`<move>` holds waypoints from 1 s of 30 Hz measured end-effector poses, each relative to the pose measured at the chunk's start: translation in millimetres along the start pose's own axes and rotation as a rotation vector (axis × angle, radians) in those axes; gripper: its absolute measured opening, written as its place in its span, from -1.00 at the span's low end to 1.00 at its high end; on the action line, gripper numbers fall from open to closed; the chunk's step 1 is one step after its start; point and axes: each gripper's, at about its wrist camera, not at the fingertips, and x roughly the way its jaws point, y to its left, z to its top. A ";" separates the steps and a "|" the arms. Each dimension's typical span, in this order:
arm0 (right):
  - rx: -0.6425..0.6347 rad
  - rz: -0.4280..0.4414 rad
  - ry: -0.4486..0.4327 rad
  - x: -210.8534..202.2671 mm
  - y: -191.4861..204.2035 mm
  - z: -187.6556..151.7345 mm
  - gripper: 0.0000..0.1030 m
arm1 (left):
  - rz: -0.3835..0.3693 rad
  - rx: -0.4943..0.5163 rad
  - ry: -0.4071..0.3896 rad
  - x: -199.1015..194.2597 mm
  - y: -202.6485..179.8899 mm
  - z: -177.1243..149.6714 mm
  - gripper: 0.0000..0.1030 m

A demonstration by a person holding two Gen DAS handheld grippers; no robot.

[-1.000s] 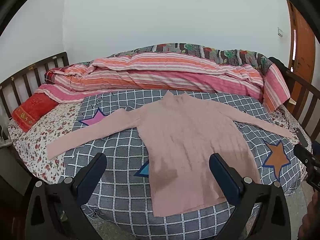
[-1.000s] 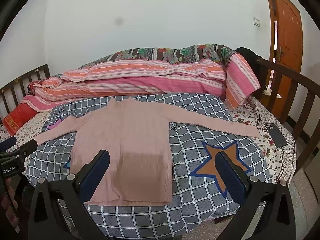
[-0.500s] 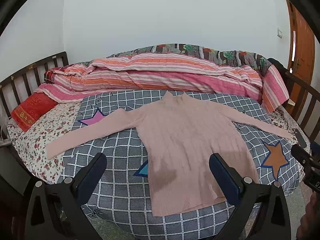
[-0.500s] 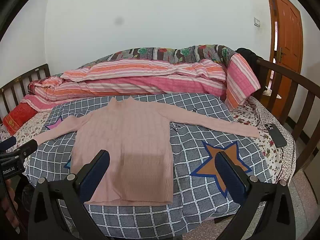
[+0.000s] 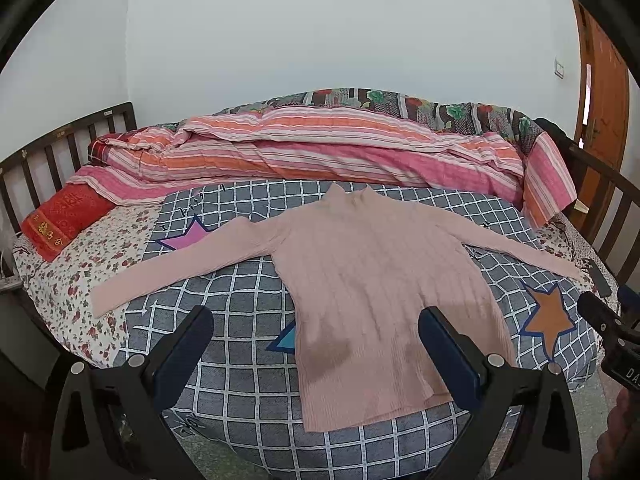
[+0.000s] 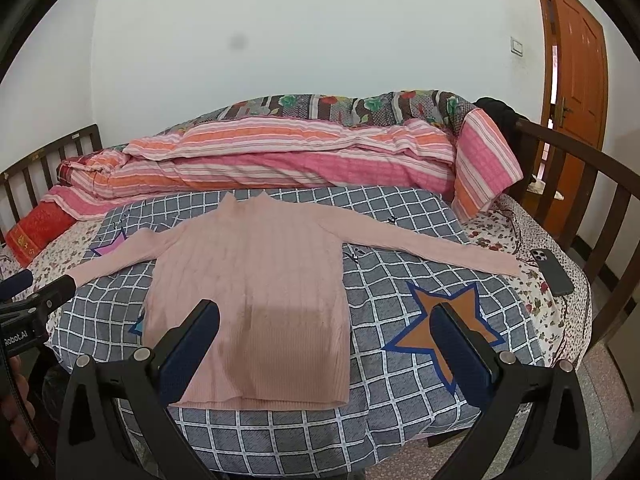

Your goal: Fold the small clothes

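A pink ribbed long-sleeved sweater (image 5: 372, 280) (image 6: 256, 280) lies flat, front up, on a grey checked blanket (image 5: 240, 360) (image 6: 400, 240), both sleeves spread out sideways and its hem toward me. My left gripper (image 5: 316, 324) hovers open near the bed's front edge, short of the hem, with nothing between its fingers. My right gripper (image 6: 324, 320) is open too, held over the hem's right side and empty. Each gripper shows at the edge of the other's view.
A striped pink quilt (image 5: 320, 152) is rolled along the back of the bed. A red pillow (image 5: 68, 216) lies at the left, a dark phone (image 6: 554, 270) by the right sleeve's cuff. Wooden rails (image 6: 580, 184) bound both sides; an orange door (image 6: 576, 60) stands right.
Both views have shifted only slightly; the sweater lies as before and both grippers stay open.
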 end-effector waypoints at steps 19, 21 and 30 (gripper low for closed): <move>-0.001 0.005 -0.013 -1.9 0.9 1.2 0.99 | -0.014 -0.002 -0.005 0.3 -4.7 -2.5 1.00; -0.002 0.006 -0.011 1.1 1.4 0.5 0.99 | -0.022 -0.008 0.002 4.4 -4.7 -2.0 1.00; -0.013 -0.013 0.053 46.6 0.9 -15.7 0.99 | -0.063 -0.103 0.070 57.3 27.7 -8.7 1.00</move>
